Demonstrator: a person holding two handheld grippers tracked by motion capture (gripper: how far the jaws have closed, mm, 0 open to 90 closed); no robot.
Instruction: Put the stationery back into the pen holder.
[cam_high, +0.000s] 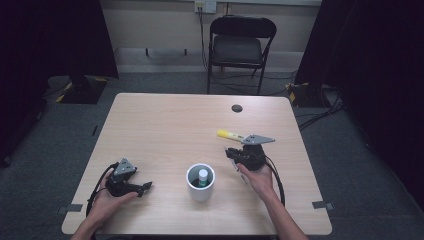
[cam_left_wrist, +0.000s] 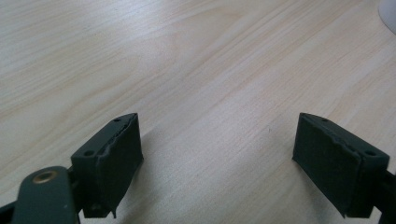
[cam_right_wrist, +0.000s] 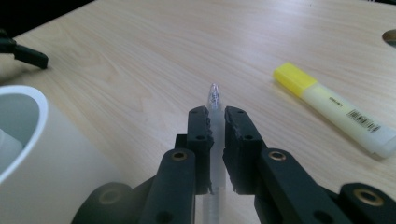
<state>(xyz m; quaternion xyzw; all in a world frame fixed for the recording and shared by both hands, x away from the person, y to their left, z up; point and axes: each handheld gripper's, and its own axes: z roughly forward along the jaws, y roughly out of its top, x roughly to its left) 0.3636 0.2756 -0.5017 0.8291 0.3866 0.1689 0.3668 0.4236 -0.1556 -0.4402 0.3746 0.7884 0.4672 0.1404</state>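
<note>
My right gripper (cam_right_wrist: 215, 122) is shut on a clear pen (cam_right_wrist: 214, 100), whose tip pokes out past the jaws over the wood. In the high view the right gripper (cam_high: 234, 154) sits right of a white cup (cam_high: 200, 182) that holds a green-and-white item (cam_high: 202, 176). A yellow highlighter (cam_high: 230, 135) lies on the table just beyond that gripper; in the right gripper view the highlighter (cam_right_wrist: 334, 108) is to the right, and the cup (cam_right_wrist: 28, 154) stands at the left. My left gripper (cam_high: 145, 187) rests low at the table's front left, open, with bare wood between its jaws (cam_left_wrist: 217, 154).
The light wooden table (cam_high: 165, 125) has a round cable hole (cam_high: 236, 108) near its far edge. A black folding chair (cam_high: 240, 45) stands beyond the table. Dark curtains hang at both sides, and cables lie on the floor at the right.
</note>
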